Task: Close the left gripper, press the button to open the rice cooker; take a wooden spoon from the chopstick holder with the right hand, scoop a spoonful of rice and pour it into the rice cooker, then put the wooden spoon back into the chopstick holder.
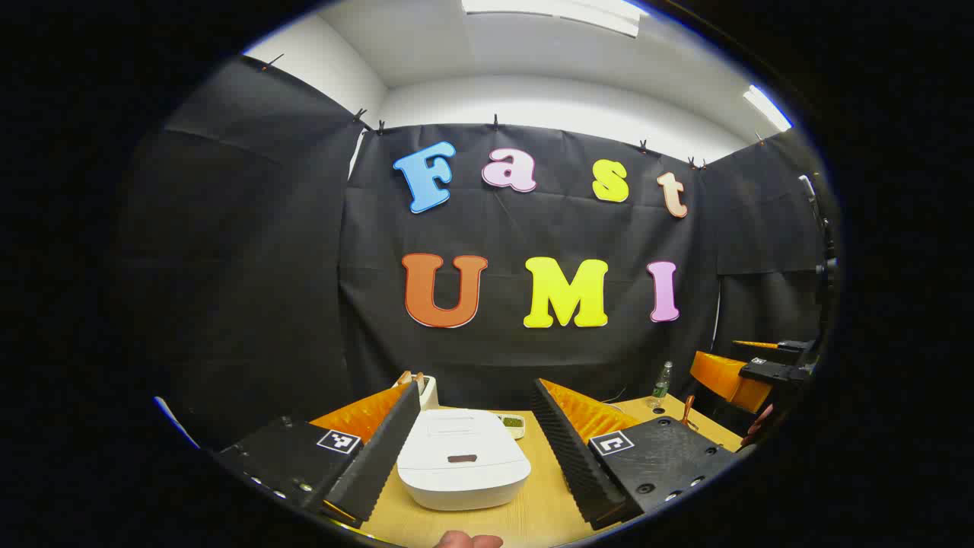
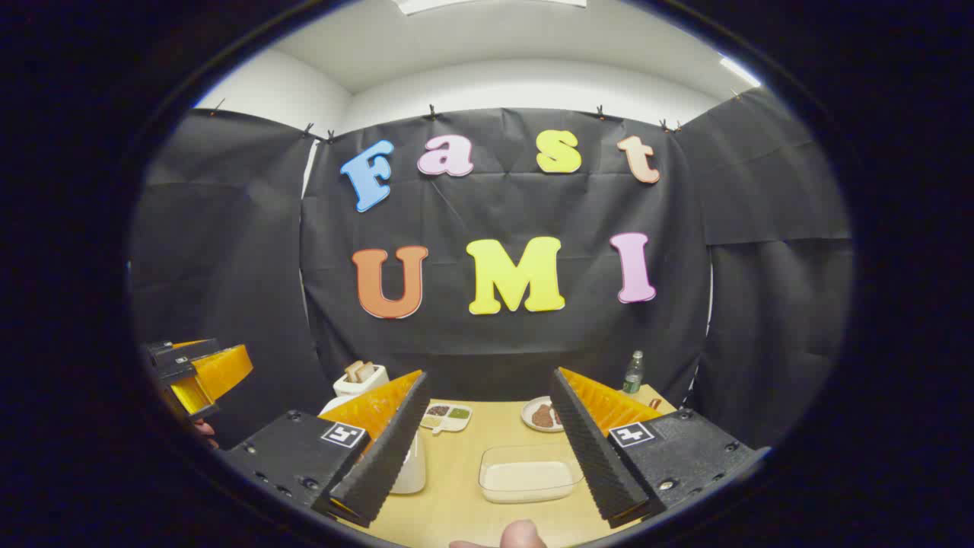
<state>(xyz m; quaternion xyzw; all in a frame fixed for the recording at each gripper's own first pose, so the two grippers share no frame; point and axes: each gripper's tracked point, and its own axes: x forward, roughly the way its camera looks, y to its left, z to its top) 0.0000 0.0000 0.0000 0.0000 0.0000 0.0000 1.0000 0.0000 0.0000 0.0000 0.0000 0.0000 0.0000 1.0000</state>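
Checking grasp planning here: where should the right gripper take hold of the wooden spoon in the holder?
Probably the handle ends of the wooden spoon, which stick up out of the white chopstick holder. Come from above with the right gripper, open now, since the holder's walls hide everything lower.

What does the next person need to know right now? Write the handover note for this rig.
Left hand-held gripper: open, held above the table, with the rice cooker between its fingers in the view; not touching it.
Right hand-held gripper: open, empty, facing the clear container of rice.
Chopstick holder: behind the cooker, wooden handles standing in it.
Rice cooker lid: down.
Done: nothing yet.
Left: close the left gripper, press the lid button, take the wooden spoon with the right, scoop rice, pour it into the cooker, return the spoon to the holder.
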